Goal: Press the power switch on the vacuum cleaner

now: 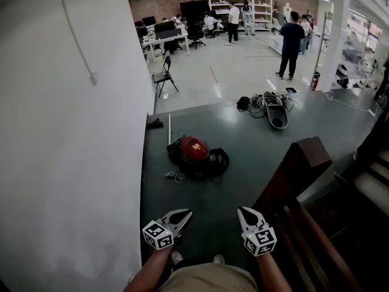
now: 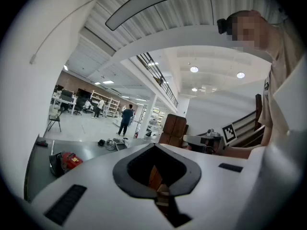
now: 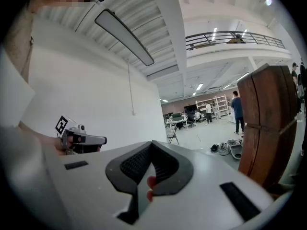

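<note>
Vacuum (image 1: 196,152) sits on the dark floor (image 1: 255,157) near the white wall (image 1: 73,163), well ahead of me. My left gripper (image 1: 184,214) and right gripper (image 1: 244,212): jaws pressed together on nothing, both well short of it.

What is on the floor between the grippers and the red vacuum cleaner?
Mostly bare dark floor, seen in the head view. Only a small pale cord lies beside the vacuum cleaner, ahead of the left gripper.

Head cam down, gripper cams fwd; head+left share vacuum (image 1: 196,149).
</note>
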### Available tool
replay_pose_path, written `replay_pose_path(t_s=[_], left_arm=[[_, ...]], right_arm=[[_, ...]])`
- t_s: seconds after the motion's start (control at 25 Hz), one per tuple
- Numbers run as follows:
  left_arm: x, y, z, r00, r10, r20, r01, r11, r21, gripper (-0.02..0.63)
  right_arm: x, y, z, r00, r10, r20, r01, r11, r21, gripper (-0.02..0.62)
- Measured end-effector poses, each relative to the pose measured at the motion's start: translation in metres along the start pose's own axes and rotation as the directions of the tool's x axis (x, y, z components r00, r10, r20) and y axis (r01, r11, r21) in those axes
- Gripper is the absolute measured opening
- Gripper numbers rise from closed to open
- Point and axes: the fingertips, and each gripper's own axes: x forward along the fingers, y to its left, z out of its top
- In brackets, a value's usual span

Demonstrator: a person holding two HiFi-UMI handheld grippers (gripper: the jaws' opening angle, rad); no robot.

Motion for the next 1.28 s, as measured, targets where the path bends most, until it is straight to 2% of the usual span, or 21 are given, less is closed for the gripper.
replay_pose_path(t_s=[0.4, 0.56, 0.64, 0.76, 0.88, 1.08, 1.28], left_arm=[[0.009, -0.019, -0.007, 0.999, -0.031, -0.040, 0.031, 0.999, 0.006, 0.006], [0.017, -0.023, -0.013, 0.997, -0.042, -0.057, 0.043, 0.999, 0.015, 0.006], [0.021, -0.024, -0.014, 0.997, -0.046, -0.063, 0.047, 0.999, 0.016, 0.006], [0.024, -0.028, -0.012, 0.996, -0.057, -0.075, 0.058, 0.998, 0.020, 0.006], [0.026, -0.029, -0.014, 0.993, -0.062, -0.097, 0.065, 0.998, 0.024, 0.006], [0.018, -0.016, -0.016, 0.993, -0.026, -0.114, 0.027, 1.000, 0.009, 0.006], [0.018, 0.007, -0.022, 0.992, -0.007, -0.128, 0.005, 1.000, -0.019, 0.006]], right_arm=[[-0.024, -0.007, 0.001, 1.000, -0.020, 0.012, 0.019, 0.999, 0.033, 0.011], [-0.034, -0.005, 0.001, 0.998, 0.047, 0.036, -0.051, 0.991, 0.120, 0.014], [-0.038, -0.003, 0.001, 0.998, 0.061, 0.033, -0.064, 0.992, 0.108, 0.014], [-0.039, -0.006, -0.004, 0.999, 0.041, 0.015, -0.042, 0.996, 0.077, 0.014], [-0.040, -0.013, -0.009, 1.000, 0.014, 0.028, -0.017, 0.994, 0.106, 0.014], [-0.039, -0.023, -0.005, 0.998, -0.006, 0.059, -0.005, 0.985, 0.175, 0.014], [-0.020, -0.034, -0.013, 0.999, -0.023, 0.023, 0.019, 0.987, 0.162, 0.012]])
